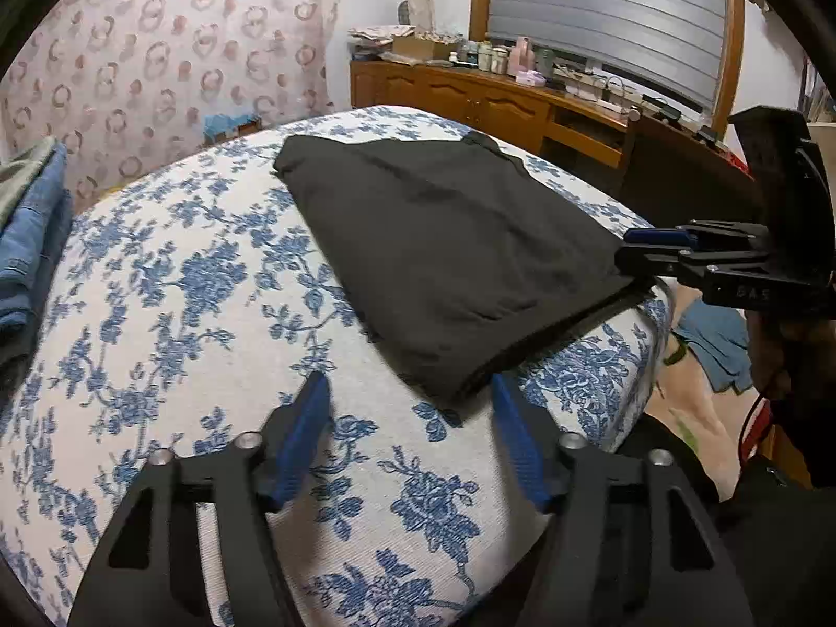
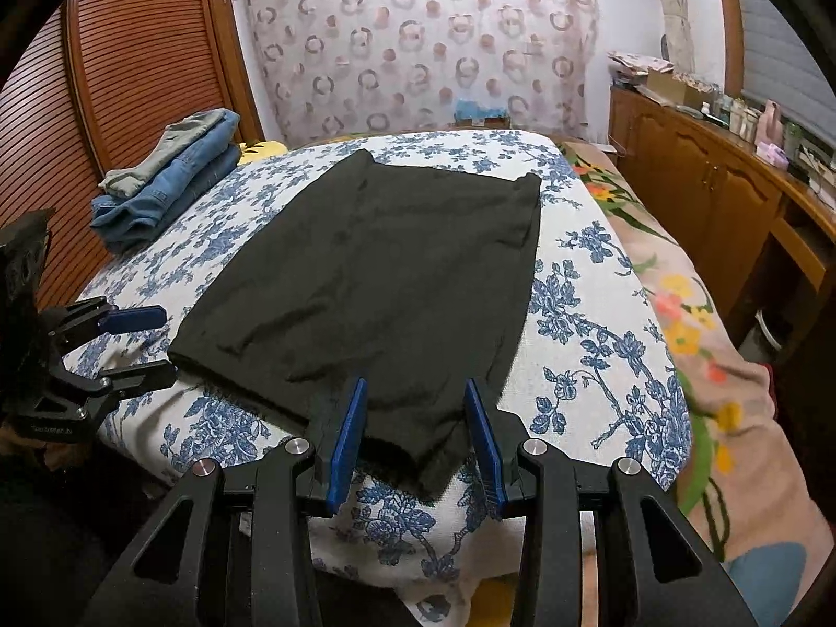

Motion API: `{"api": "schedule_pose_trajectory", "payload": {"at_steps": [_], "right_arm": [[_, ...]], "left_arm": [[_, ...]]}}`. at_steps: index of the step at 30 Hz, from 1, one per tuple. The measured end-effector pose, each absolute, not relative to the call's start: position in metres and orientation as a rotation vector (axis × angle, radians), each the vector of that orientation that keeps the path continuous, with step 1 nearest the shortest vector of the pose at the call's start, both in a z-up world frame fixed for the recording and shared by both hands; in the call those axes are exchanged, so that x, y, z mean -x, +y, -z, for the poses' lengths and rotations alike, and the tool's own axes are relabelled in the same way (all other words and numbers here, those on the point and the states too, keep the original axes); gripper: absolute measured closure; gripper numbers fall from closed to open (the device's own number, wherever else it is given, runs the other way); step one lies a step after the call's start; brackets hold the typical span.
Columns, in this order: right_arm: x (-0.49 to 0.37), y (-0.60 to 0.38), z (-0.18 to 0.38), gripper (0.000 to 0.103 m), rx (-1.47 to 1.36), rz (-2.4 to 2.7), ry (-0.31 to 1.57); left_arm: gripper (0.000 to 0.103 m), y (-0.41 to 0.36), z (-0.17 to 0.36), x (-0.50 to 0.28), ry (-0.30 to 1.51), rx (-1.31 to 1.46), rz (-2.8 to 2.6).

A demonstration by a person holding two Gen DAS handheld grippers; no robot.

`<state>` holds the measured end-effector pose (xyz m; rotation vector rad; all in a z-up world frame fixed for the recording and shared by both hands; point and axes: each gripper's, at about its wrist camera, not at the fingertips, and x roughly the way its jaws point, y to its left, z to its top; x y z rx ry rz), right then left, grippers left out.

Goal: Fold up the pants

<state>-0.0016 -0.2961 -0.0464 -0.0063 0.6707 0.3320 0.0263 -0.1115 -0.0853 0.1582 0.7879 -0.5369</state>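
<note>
Black pants (image 1: 444, 240) lie folded flat on the blue-flowered bed cover (image 1: 172, 313); they also show in the right wrist view (image 2: 381, 282). My left gripper (image 1: 410, 392) is open and empty, just short of the pants' near corner. It also shows at the left of the right wrist view (image 2: 162, 339), open beside the pants' near left corner. My right gripper (image 2: 415, 392) is open, its fingers astride the pants' near edge without closing on it. In the left wrist view the right gripper (image 1: 635, 245) sits at the pants' right corner.
A stack of folded jeans (image 2: 167, 183) sits at the bed's far left. A wooden dresser (image 1: 496, 99) with clutter stands beyond the bed. A floral blanket (image 2: 695, 324) lies right of the cover. A patterned curtain (image 2: 418, 47) hangs behind.
</note>
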Motion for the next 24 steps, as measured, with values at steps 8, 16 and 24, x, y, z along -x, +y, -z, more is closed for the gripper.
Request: {"api": "schedule_pose_trajectory", "payload": {"at_steps": [8,16,24], "right_arm": [[0.0009,-0.2979,0.0504,0.063,-0.009,-0.303,0.685],[0.0018,-0.2947,0.051,0.057,0.007,-0.268,0.7],[0.0024,-0.2983,0.0507,0.055,-0.009,-0.266,0.71]], "left_arm": [[0.066,-0.1183,0.0843,-0.0266,0.778,-0.15,0.577],[0.066,-0.1189,0.0849,-0.0262,0.783,-0.147,0.575],[0.066,-0.1196,0.0853,-0.0269,0.782,-0.151,0.571]]}}
